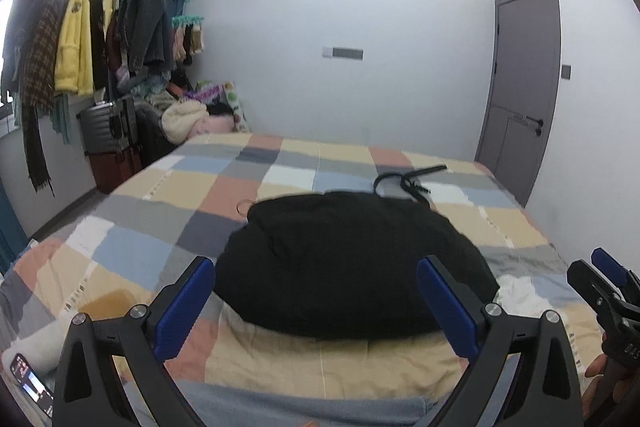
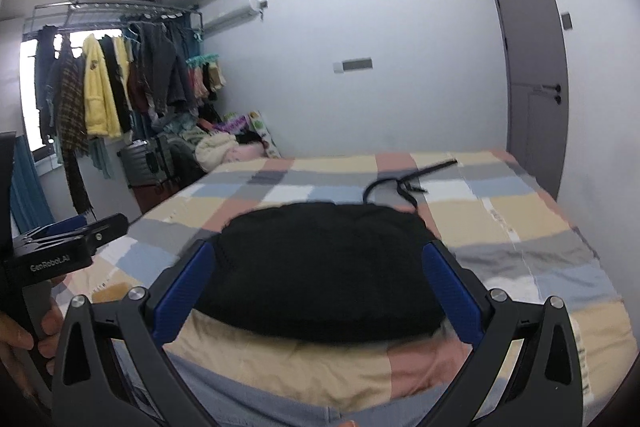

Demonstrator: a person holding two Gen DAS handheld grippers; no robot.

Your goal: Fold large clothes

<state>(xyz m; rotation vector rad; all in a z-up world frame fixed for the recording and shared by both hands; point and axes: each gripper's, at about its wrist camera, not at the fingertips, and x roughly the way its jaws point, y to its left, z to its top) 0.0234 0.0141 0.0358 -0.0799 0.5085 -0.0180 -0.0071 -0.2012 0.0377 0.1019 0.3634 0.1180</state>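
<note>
A black garment point(image 1: 340, 263) lies bunched in a rounded heap on the bed point(image 1: 168, 195), close to the near edge and about midway along it. It rests on a checked bedcover of tan, pink, blue, grey and white patches. Just past the garment's far side lies a black hanger point(image 1: 408, 179), nearer the bed's far right corner; whether it touches the cloth cannot be told.

The left gripper point(image 1: 316, 303) hangs above the near edge, its jaws spread wide and released, with nothing between the blue pads point(image 1: 182, 307). The garment shows in the gap beyond them. The right gripper point(image 2: 320, 287) is held likewise, jaws wide apart and empty, framing the same heap. Each gripper shows at the margin of the other's view, with a hand point(image 2: 24, 339) on the left one's handle.

A phone point(image 1: 30, 383) lies at the bed's near left corner. Beyond the bed's left side stands a rack point(image 1: 92, 27) of hung clothes, with suitcases point(image 1: 108, 131) and a pile of soft things below. A grey door point(image 1: 524, 87) stands in the right wall.
</note>
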